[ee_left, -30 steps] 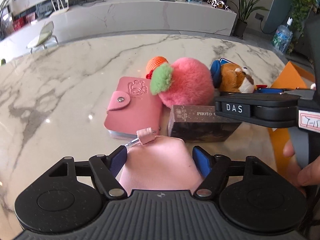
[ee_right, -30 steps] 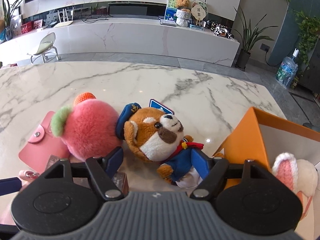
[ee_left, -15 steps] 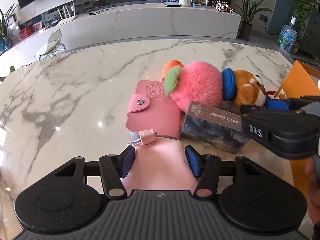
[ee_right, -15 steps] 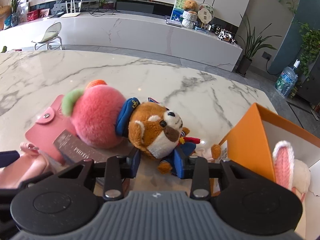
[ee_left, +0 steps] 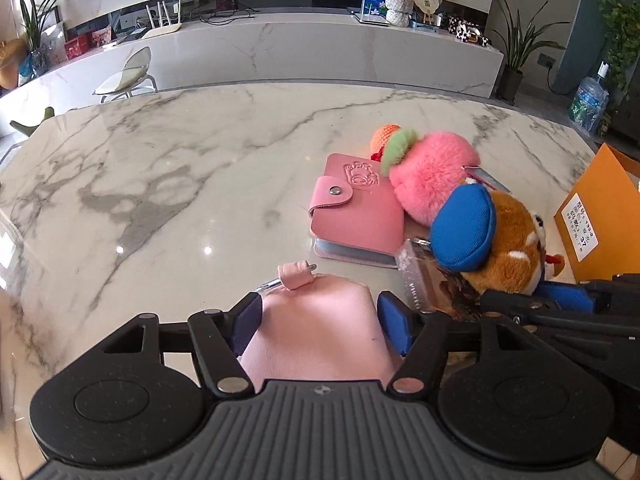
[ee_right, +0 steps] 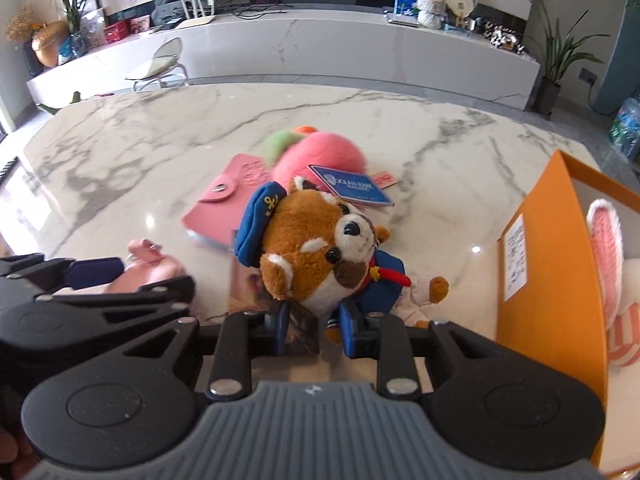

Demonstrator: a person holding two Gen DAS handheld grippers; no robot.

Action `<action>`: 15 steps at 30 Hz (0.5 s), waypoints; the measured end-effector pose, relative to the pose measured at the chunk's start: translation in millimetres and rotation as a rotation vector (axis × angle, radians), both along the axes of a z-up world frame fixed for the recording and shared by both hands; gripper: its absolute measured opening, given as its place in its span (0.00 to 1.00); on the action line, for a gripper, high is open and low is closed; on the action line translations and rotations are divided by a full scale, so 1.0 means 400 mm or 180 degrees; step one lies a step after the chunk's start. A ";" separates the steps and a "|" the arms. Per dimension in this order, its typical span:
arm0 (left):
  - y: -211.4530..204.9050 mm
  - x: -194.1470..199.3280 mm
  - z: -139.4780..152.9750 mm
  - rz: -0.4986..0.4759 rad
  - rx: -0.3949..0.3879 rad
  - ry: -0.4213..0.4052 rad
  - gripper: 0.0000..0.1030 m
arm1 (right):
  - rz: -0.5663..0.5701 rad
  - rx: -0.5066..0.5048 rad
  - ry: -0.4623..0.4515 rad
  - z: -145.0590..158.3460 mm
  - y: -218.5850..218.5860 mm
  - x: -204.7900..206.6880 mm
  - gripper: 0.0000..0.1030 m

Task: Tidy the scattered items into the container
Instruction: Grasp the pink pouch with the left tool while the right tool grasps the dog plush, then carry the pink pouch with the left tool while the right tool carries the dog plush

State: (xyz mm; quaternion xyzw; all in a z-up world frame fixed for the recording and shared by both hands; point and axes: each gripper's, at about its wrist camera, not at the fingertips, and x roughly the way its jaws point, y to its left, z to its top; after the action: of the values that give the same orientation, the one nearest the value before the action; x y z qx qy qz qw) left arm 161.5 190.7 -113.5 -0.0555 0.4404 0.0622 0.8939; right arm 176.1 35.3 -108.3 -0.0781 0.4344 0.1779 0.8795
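Observation:
My left gripper [ee_left: 320,316] has a soft pink pouch [ee_left: 316,328] between its blue pads; both pads touch its sides while the jaws are opening. My right gripper [ee_right: 316,330] is shut on the lower body of a brown plush animal [ee_right: 316,248] in a blue sailor cap, held up off the table. Beneath the plush lies a dark photo card box [ee_right: 248,280], mostly hidden. A pink snap wallet [ee_left: 356,208] and a fluffy pink peach plush [ee_left: 432,176] rest on the marble table [ee_left: 180,168]. The orange box [ee_right: 552,280] stands at the right.
A white bunny plush with pink ears [ee_right: 604,232] sits inside the orange box. A blue tag [ee_right: 348,186] hangs behind the brown plush's head. The two grippers are close side by side. Bare marble stretches to the left and far side.
The right gripper closed on the brown plush and raised it off the table. The left gripper squeezed the pink pouch, widened again, and drew it back from the wallet.

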 end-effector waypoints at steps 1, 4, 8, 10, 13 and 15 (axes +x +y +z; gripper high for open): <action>0.003 -0.008 0.003 0.0012 0.0001 -0.0002 0.79 | 0.0021 0.0039 0.0033 0.002 0.002 -0.009 0.27; 0.012 -0.036 0.012 0.0053 0.0005 0.0011 0.86 | 0.0026 0.0067 0.0063 0.010 0.004 -0.036 0.27; 0.028 -0.069 0.020 0.0132 -0.0059 0.0042 0.87 | -0.0011 0.0052 0.0072 0.026 -0.006 -0.066 0.27; 0.031 -0.084 0.022 0.0148 -0.0055 0.0055 0.87 | -0.0025 -0.0010 0.0069 0.031 -0.013 -0.084 0.27; 0.027 -0.104 0.016 0.0119 -0.0015 0.0123 0.88 | 0.0017 -0.0066 0.0114 0.033 -0.020 -0.111 0.27; 0.022 -0.116 0.010 0.0105 -0.0010 0.0154 0.88 | 0.0053 -0.0084 0.0148 0.033 -0.019 -0.132 0.27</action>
State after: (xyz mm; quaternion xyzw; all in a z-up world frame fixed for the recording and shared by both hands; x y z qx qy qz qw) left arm 115.2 199.7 -109.7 -0.0626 0.4611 0.0776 0.8817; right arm 123.3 27.9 -95.2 -0.0891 0.4564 0.1812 0.8665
